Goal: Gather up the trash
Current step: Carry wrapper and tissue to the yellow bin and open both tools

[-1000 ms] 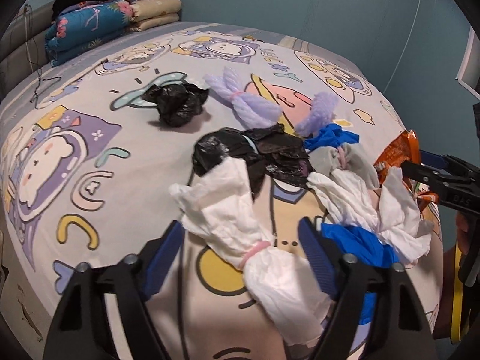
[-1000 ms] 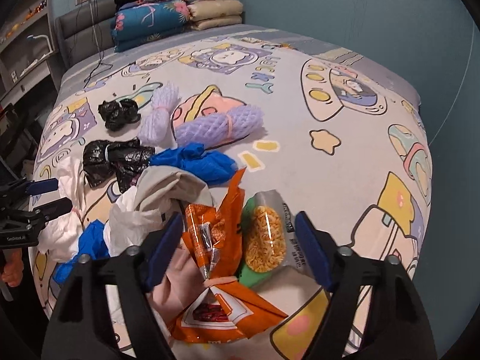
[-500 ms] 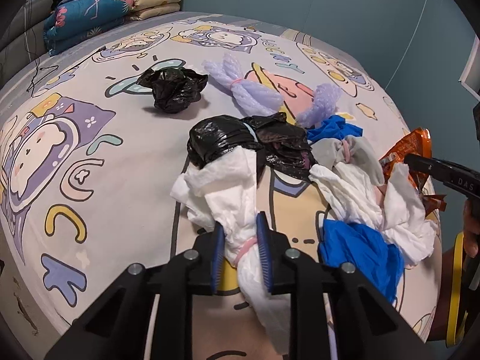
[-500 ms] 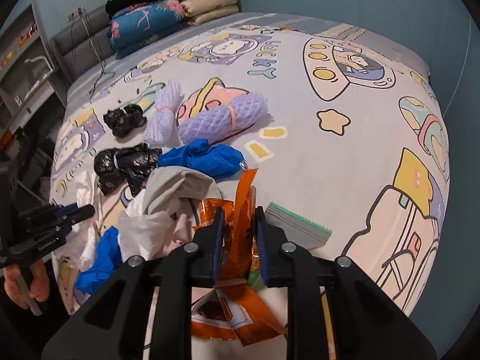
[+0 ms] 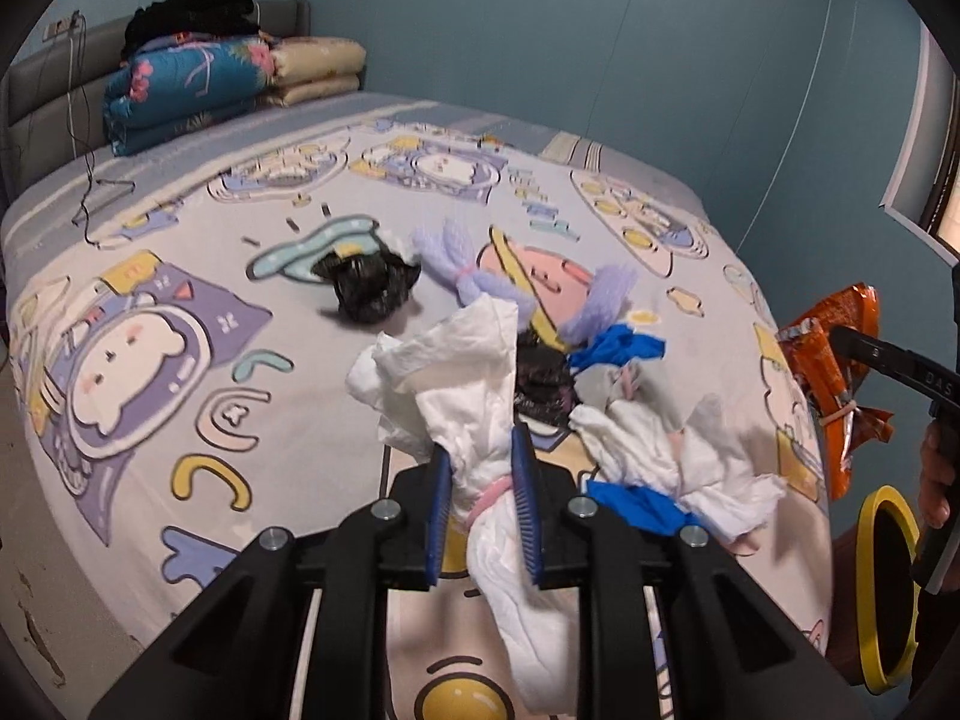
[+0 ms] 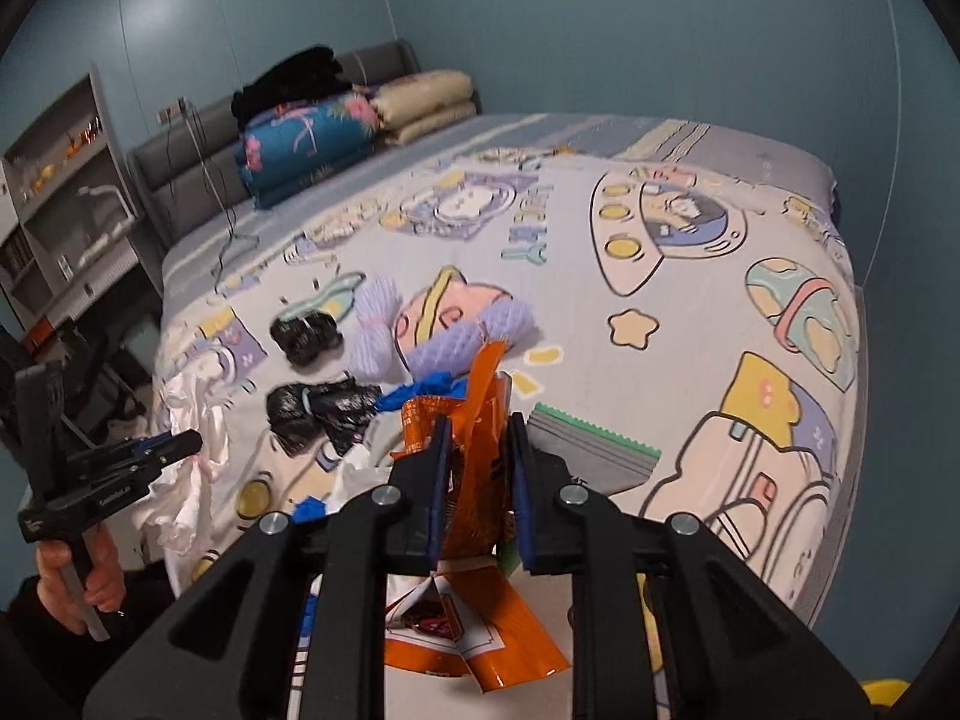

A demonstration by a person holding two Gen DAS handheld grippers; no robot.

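My left gripper [image 5: 480, 468] is shut on a white paper bundle [image 5: 462, 378] tied with a pink band, held above the bed. My right gripper [image 6: 478, 447] is shut on an orange snack wrapper [image 6: 480, 396], lifted off the bed; the wrapper also shows in the left wrist view [image 5: 831, 360]. More trash lies on the cartoon bedsheet [image 5: 180, 300]: black bags [image 5: 369, 282] [image 6: 318, 405], purple foam nets [image 5: 462, 258] [image 6: 462, 336], blue plastic [image 5: 618, 348], white paper [image 5: 660, 444] and a grey zip pouch [image 6: 594, 444].
Folded blankets [image 5: 228, 84] are stacked at the headboard. A yellow-rimmed bin [image 5: 888, 588] stands beside the bed's near corner at right. A shelf unit [image 6: 66, 192] stands left of the bed. A black cable [image 5: 90, 204] lies on the sheet.
Both grippers, open around their items a second ago, closed on them and have lifted the white bundle and the orange wrapper off the bed. The grey pouch stayed on the sheet.
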